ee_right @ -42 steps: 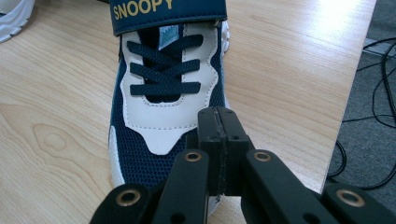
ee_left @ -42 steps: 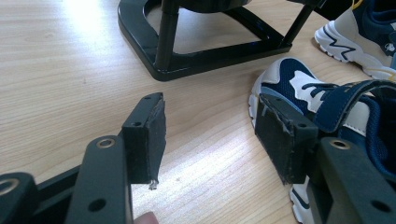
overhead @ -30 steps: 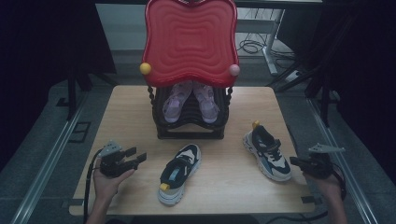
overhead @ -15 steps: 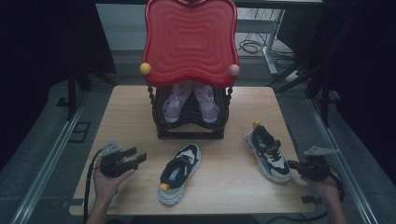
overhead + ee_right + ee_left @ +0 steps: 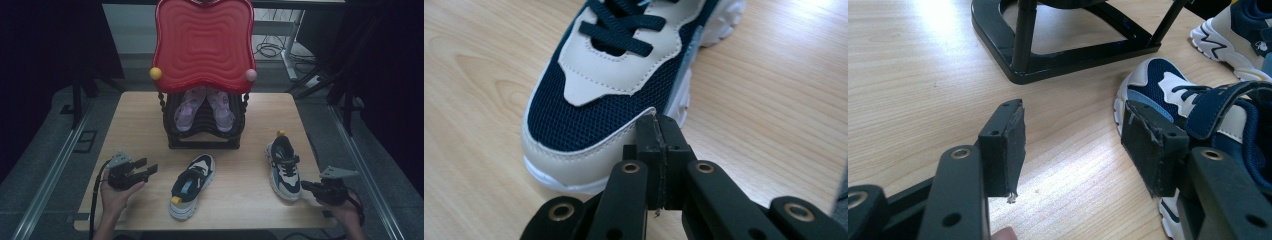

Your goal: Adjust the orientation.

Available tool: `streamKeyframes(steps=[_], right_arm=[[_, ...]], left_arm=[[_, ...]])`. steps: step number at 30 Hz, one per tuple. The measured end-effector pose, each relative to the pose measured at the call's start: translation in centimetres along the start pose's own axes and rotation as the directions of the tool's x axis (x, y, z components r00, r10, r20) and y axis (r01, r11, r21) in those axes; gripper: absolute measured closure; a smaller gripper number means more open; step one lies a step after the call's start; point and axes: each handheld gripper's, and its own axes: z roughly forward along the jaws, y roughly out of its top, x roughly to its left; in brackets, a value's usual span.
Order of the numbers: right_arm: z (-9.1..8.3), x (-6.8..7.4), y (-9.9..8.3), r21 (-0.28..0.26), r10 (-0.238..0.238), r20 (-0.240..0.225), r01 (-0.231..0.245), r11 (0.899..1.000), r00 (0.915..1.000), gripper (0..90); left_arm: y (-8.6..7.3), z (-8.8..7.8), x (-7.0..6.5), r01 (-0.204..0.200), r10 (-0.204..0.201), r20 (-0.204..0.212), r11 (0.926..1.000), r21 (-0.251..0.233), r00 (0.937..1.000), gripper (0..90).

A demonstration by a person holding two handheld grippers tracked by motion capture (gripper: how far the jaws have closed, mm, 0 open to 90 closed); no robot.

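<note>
Left gripper (image 5: 132,170): held in the person's left hand (image 5: 116,192) at the near left of the tabletop (image 5: 135,115). Jaws stand wide with bare wood between them, nothing gripped. They point rightward toward the near shoe.

Left gripper view: the right-hand pad (image 5: 1148,142) sits just beside the toe of the near shoe (image 5: 1198,115); whether it touches cannot be told. The other pad (image 5: 1005,145) is over bare wood.

Near shoe (image 5: 192,186): navy, cream and white sneaker, lying on its sole near the front middle of the tabletop, yellow heel tab toward the person, toe angled up and right toward the rack.

Shoe rack (image 5: 204,125): black frame at the middle of the tabletop, behind the near shoe. A pair of pale purple shoes (image 5: 205,107) rests on it, toes toward the person.

Red panel (image 5: 202,45): wavy-edged, standing upright above the rack, with a yellow knob (image 5: 155,73) at its lower left and a pink knob (image 5: 250,75) at its lower right.

Far-right shoe (image 5: 284,164): matching sneaker, on its sole at the right of the tabletop, yellow heel tab away from the person, toe toward the front edge.

Right gripper (image 5: 306,186): at the near right corner, jaws pressed together on nothing. In the right gripper view the tips (image 5: 658,145) are right at the white toe of the far-right shoe (image 5: 614,85); contact cannot be told.
</note>
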Motion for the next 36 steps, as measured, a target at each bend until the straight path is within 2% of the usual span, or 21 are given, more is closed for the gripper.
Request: streamKeyframes(steps=[6, 10, 15, 23, 30, 36], right_arm=[[0.6, 1.8, 0.4, 0.002, -0.018, -0.041, 0.018, 1.0, 0.999, 90.0], [1.1, 3.1, 0.9, 0.01, -0.051, -0.062, 0.052, 0.999, 0.9968, 90.0], [2.2, 4.6, 1.9, 0.014, -0.099, -0.086, 0.1, 0.995, 0.9914, 90.0], [4.3, 6.7, 3.7, 0.012, -0.138, -0.122, 0.141, 0.99, 0.9829, 90.0], [6.0, 8.0, 5.2, 0.014, -0.157, -0.122, 0.16, 0.987, 0.98, 90.0], [7.1, 8.9, 6.3, 0.017, -0.153, -0.11, 0.156, 0.988, 0.982, 90.0]], left_arm=[[0.0, 0.0, 0.0, -0.001, 0.001, 0.0, 1.0, 0.0, 1.0, 43.3], [0.0, 0.0, 0.0, -0.001, 0.001, 0.0, 1.0, -0.002, 1.0, 43.2], [0.0, 0.0, 0.0, -0.002, 0.002, 0.001, 1.0, -0.001, 1.0, 43.2], [0.0, -0.1, 0.1, 0.0, 0.0, -0.001, 1.0, -0.001, 1.0, 43.0], [0.0, -0.1, 0.2, -0.001, 0.001, -0.001, 1.0, 0.001, 1.0, 42.9], [0.0, -0.1, 0.2, 0.0, 0.0, -0.001, 1.0, 0.0, 1.0, 42.9]])
